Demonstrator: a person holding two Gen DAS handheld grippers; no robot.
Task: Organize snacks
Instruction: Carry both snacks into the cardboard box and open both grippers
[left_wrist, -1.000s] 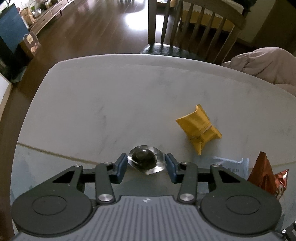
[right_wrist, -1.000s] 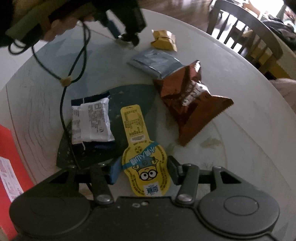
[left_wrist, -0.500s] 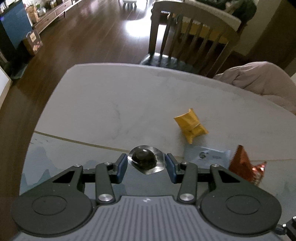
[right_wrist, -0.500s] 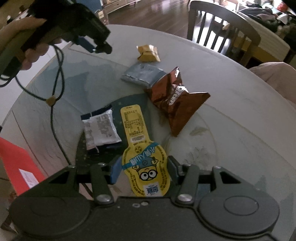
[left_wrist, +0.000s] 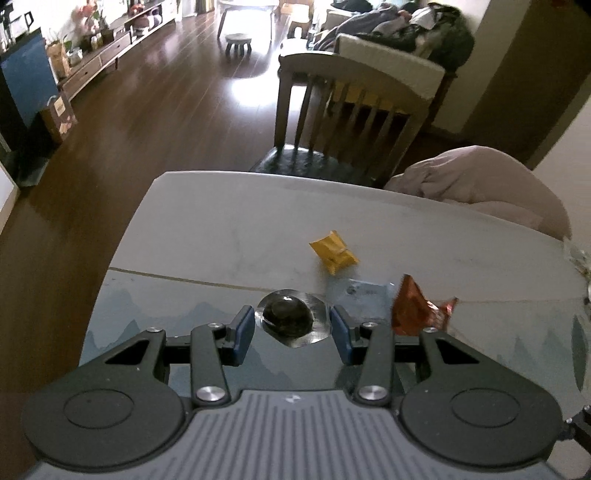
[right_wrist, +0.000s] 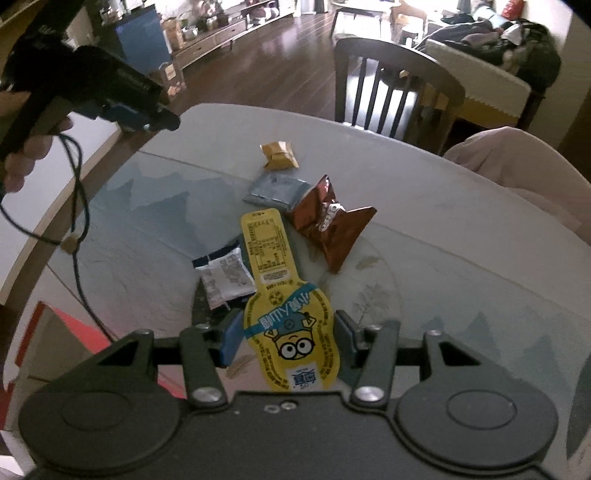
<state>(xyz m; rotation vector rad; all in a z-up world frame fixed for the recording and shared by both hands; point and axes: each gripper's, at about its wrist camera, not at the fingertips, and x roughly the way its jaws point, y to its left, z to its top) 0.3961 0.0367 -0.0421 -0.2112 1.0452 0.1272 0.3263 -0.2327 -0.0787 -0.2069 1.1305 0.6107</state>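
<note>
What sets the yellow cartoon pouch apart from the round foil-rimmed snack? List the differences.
The yellow cartoon pouch is long, flat and printed; the round foil-rimmed snack is a small clear dome over something dark. The pouch sits in the right hand-held gripper, the round snack in the left hand-held gripper. Both are held above the table.

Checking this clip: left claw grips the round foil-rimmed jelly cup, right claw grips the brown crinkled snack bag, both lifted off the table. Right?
Not quite. The right wrist view shows the right claw shut on the yellow cartoon pouch, while the brown crinkled snack bag lies on the table. The left claw does grip the round foil-rimmed jelly cup.
</note>
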